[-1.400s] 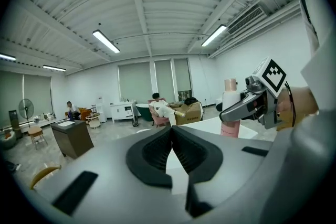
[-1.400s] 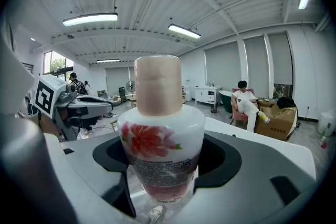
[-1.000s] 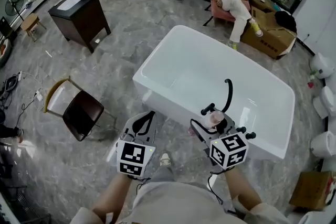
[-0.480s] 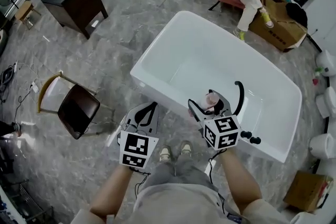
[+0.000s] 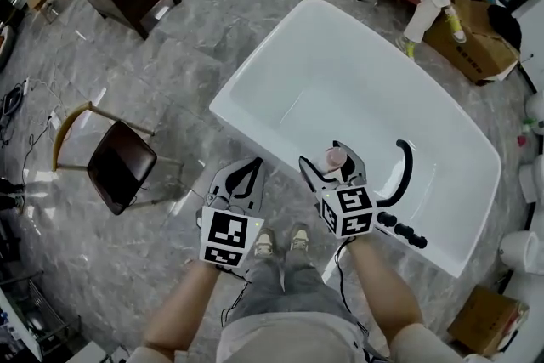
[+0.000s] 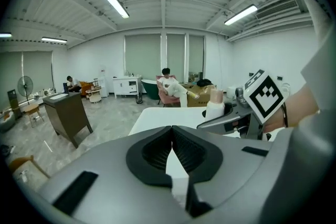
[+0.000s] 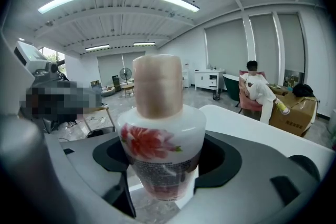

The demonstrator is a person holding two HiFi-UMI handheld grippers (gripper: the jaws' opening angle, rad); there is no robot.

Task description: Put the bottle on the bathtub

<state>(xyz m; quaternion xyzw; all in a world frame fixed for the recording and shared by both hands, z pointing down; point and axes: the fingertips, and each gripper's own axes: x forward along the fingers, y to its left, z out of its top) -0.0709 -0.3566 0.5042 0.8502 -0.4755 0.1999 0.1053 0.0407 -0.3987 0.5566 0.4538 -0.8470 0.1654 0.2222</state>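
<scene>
Right tool pinches the bottle near the bathtub rim; left tool is pressed together, empty. Released tilted on that narrow rim, the bottle may topple.

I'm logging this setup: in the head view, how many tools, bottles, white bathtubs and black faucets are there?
tools: 2 (left tool, right tool)
bottle: 1
white bathtub: 1
black faucet: 1
total: 5
</scene>
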